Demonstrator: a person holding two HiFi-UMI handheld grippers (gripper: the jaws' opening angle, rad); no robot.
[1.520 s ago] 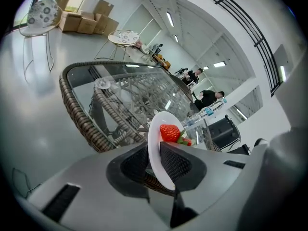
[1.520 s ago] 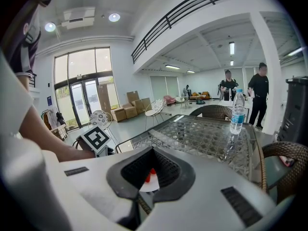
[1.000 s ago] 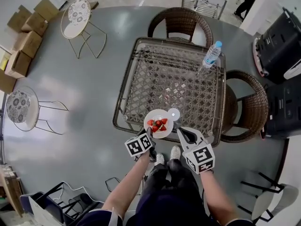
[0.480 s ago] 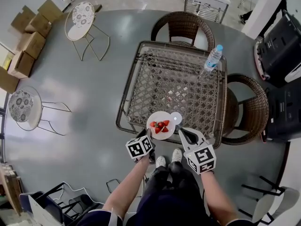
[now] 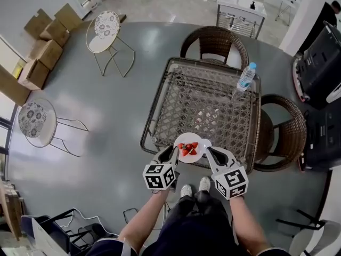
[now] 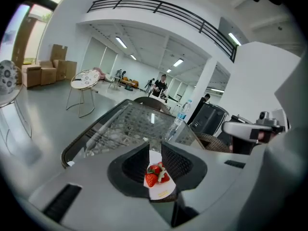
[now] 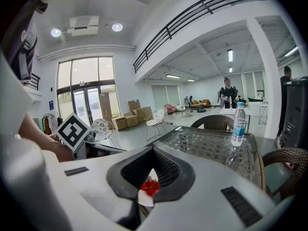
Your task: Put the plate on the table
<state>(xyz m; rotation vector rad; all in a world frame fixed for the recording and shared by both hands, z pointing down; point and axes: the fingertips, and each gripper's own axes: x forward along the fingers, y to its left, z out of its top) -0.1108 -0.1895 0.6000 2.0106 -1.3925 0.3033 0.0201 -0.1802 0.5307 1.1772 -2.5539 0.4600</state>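
Note:
A small white plate [image 5: 189, 146] carrying red strawberries [image 5: 188, 149] hangs over the near edge of the glass-topped wicker table [image 5: 202, 100]. My left gripper [image 5: 171, 152] is shut on its left rim and my right gripper [image 5: 209, 151] on its right rim. In the left gripper view the plate [image 6: 158, 188] stands edge-on between the shut jaws of the left gripper [image 6: 155, 153], with the strawberries [image 6: 154, 174] on it. The right gripper view shows the right gripper [image 7: 153, 170] pinching the plate [image 7: 146, 197] below the strawberries [image 7: 150, 186]. Whether the plate touches the glass cannot be told.
A water bottle [image 5: 245, 77] stands at the table's far right corner. Wicker chairs [image 5: 215, 38] [image 5: 282, 122] flank the far and right sides. Two round metal stools [image 5: 105, 26] [image 5: 33, 119] and cardboard boxes [image 5: 45, 52] are at left. Black cases [image 5: 319, 57] are at right.
Both grippers and the plate have moved forward, from just before the table's near edge to over it. The head view has shifted too.

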